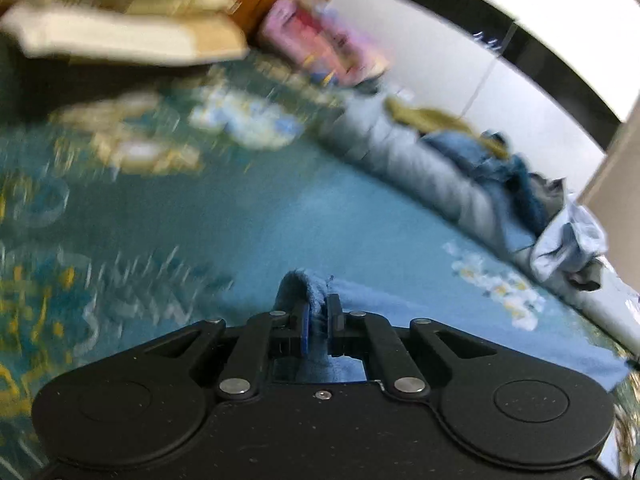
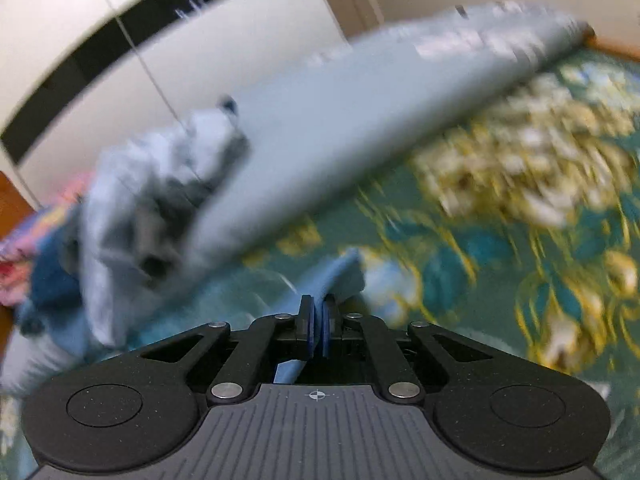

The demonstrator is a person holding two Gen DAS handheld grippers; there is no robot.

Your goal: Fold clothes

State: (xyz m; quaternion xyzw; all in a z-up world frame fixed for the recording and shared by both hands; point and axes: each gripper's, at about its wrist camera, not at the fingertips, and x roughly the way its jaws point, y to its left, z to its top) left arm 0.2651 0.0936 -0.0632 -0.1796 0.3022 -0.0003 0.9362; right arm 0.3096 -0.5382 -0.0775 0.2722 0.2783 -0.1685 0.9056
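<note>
left gripper [image 1: 319,320]: jaws together on a bunched edge of the blue towel [image 1: 420,320], fabric puckered between the pads
right gripper [image 2: 319,326]: jaws together on a thin edge of the same blue cloth [image 2: 340,272], only a narrow strip caught
towel position: spread low over the teal floral bedspread [image 1: 260,208], pinched at two points, the rest lying flat
slip risk: the right grip looks shallow, so a hard pull could draw the edge out
uneven fold risk: if one hand travels ahead of the other, the corners likely land misaligned
snag risk: the heap of unfolded clothes [image 1: 500,172] along the far edge sits near; a wide sweep could drag into it
visibility: both views blurred, so the exact corner held cannot be told
</note>
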